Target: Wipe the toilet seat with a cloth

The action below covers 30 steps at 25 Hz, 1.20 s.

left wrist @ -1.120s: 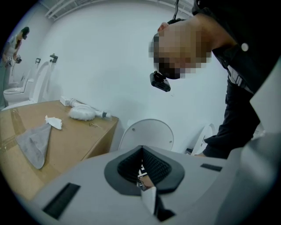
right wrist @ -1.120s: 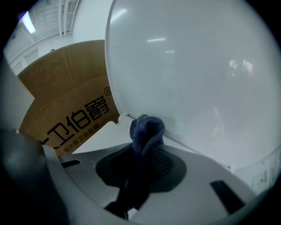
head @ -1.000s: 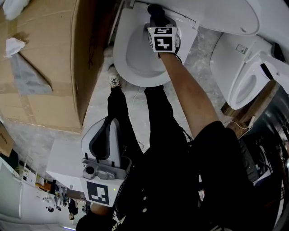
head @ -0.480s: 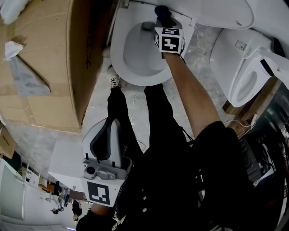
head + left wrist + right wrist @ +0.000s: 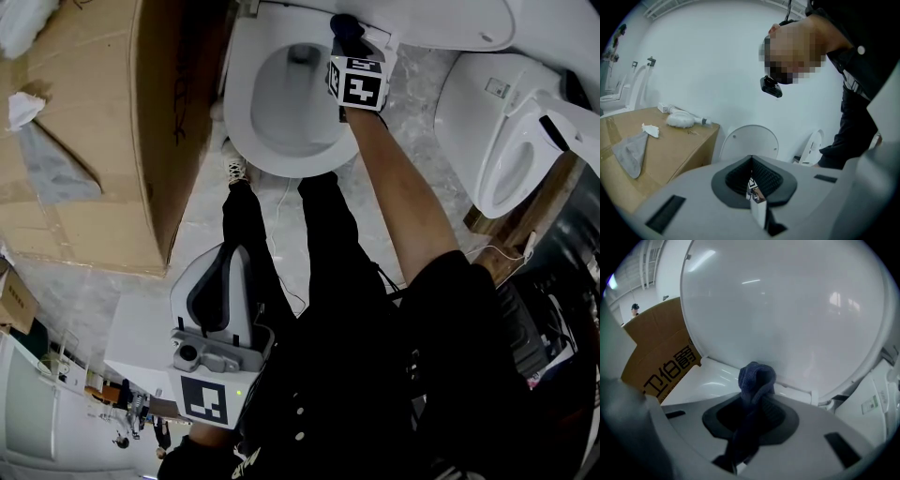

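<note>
The white toilet seat (image 5: 246,112) rings the bowl at the top of the head view, with its lid (image 5: 441,23) raised behind. My right gripper (image 5: 345,33) reaches to the seat's back right by the hinge, shut on a dark blue cloth (image 5: 343,23). In the right gripper view the cloth (image 5: 756,379) bunches out of the shut right gripper (image 5: 754,404) against the rear of the seat (image 5: 710,380), under the lid (image 5: 787,310). My left gripper (image 5: 234,253) hangs low by the person's leg, away from the toilet. The left gripper (image 5: 751,161) is shut with nothing in it.
A large cardboard box (image 5: 84,131) stands left of the toilet, with a grey cloth (image 5: 56,159) and white paper (image 5: 23,103) on top. A second toilet (image 5: 511,141) stands at the right. The person's legs and a shoe (image 5: 236,169) are right before the bowl.
My right gripper has slid with the cloth along the seat's right side toward the hinge at the back. The left gripper has stayed where it was.
</note>
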Each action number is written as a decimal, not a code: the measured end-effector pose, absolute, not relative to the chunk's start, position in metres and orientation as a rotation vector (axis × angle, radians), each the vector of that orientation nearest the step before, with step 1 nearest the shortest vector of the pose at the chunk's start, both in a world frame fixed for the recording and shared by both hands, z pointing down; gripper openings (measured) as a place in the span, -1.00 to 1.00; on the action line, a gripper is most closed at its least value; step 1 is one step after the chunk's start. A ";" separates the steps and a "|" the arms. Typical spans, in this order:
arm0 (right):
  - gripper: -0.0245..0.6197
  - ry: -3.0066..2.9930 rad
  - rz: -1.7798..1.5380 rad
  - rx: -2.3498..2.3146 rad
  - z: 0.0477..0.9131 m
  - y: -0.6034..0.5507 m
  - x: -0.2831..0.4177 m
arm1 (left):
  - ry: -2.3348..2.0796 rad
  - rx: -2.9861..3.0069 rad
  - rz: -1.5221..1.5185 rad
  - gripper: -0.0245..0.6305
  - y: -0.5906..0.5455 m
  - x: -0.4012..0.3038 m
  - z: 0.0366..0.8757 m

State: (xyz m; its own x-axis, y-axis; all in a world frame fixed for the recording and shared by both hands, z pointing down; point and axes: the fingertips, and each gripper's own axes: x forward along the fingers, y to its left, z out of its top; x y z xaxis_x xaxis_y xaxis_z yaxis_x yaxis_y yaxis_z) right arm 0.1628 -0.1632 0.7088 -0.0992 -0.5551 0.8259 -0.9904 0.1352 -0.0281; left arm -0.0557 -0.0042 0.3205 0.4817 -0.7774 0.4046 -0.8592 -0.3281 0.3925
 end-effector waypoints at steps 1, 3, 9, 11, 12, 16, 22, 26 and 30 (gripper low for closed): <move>-0.66 -1.745 0.824 1.496 0.709 -0.163 0.163 | -1.349 2.171 0.192 -0.90 -0.004 -0.056 0.320; -0.66 -1.756 0.847 1.501 0.709 -0.163 0.163 | -1.357 2.177 0.193 -0.90 -0.005 -0.055 0.318; -0.66 -1.814 0.919 1.409 0.702 -0.160 0.165 | -1.384 2.222 0.190 -0.90 -0.007 -0.057 0.300; -0.66 -1.839 0.887 1.315 0.694 -0.154 0.162 | -1.396 2.235 0.196 -0.90 -0.007 -0.060 0.294; -0.66 -1.863 0.857 1.264 0.688 -0.151 0.160 | -1.400 2.243 0.196 -0.90 -0.008 -0.060 0.291; -0.66 -1.977 0.706 1.072 0.653 -0.140 0.155 | -1.397 2.277 0.163 -0.90 -0.014 -0.051 0.275; -0.66 -2.068 0.717 1.011 0.595 -0.099 0.171 | -1.375 2.350 0.129 -0.90 -0.021 -0.039 0.243; -0.66 -2.144 0.720 1.074 0.545 -0.085 0.187 | -1.394 2.392 0.118 -0.90 -0.029 -0.036 0.223; -0.66 -2.223 0.656 1.118 0.481 -0.068 0.198 | -1.400 2.447 0.101 -0.90 -0.032 -0.035 0.193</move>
State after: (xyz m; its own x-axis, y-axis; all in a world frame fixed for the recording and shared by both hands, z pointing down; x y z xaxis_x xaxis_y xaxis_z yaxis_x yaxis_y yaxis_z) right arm 0.1982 -0.0681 0.4814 -0.4952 -0.5544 0.6688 -0.8288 0.5323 -0.1724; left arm -0.0352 -0.0324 0.1935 0.5174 -0.8277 0.2173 -0.8504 -0.4689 0.2386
